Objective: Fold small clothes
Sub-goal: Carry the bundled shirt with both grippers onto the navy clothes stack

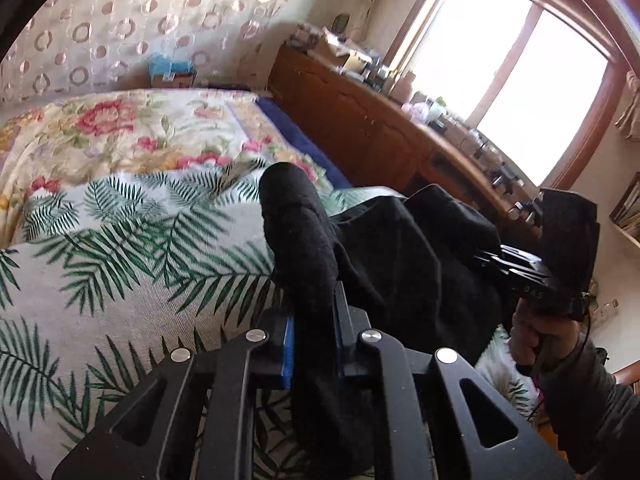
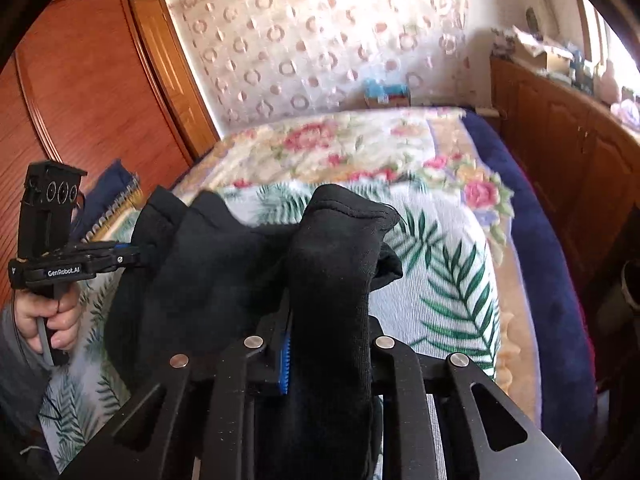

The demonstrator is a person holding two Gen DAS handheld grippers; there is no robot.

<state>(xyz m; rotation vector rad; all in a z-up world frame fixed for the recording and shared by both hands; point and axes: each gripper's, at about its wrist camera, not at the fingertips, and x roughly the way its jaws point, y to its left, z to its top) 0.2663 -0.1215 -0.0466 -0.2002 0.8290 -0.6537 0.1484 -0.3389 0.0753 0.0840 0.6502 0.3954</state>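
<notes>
You've got the black garment (image 2: pixel 208 264) slung above the bed (image 1: pixel 120 240), left gripper (image 1: pixel 314 344) and right gripper (image 2: pixel 328 352) each clamped on an end. Thick bunches between the fingers could slip, dropping a crooked fold.

Blown-out window (image 1: pixel 516 80) glare, fisheye-warped edges, slight blur

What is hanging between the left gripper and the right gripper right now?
The black garment spans the gap, sagging above the palm-leaf bedspread. The left gripper and right gripper each pinch one end. The right wrist view shows it best.
</notes>
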